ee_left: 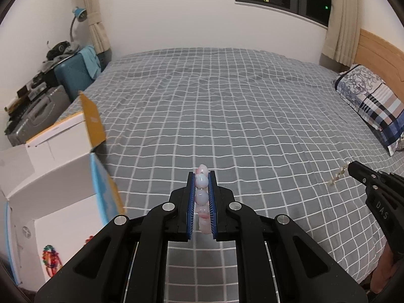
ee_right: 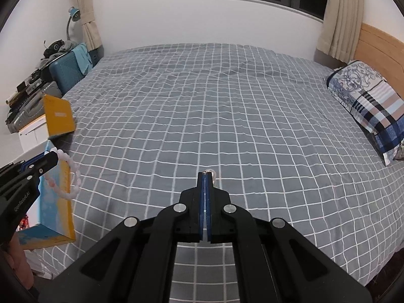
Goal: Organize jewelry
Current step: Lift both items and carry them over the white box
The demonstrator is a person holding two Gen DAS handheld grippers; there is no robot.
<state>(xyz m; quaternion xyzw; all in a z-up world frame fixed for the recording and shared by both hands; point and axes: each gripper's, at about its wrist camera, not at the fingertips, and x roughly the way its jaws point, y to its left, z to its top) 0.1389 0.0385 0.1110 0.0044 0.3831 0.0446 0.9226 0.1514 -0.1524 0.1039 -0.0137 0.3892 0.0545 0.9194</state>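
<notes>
Here both pieces are lifted clear of the grey checked bedspread, so the carrying step looks to be in hand. The left gripper has its blue-padded jaws pinching a bracelet of round pale pink and milky beads at the lower centre of its own view; from the right wrist it hangs as a loop at mid left. The right gripper has its jaws pressed together on a thin string of small pearly beads, dangling at the right edge of the left view. The open white cardboard box with yellow and blue flaps sits at lower left; a colourful beaded piece lies inside. Next, I judge, each piece must travel over that opening before release.
</notes>
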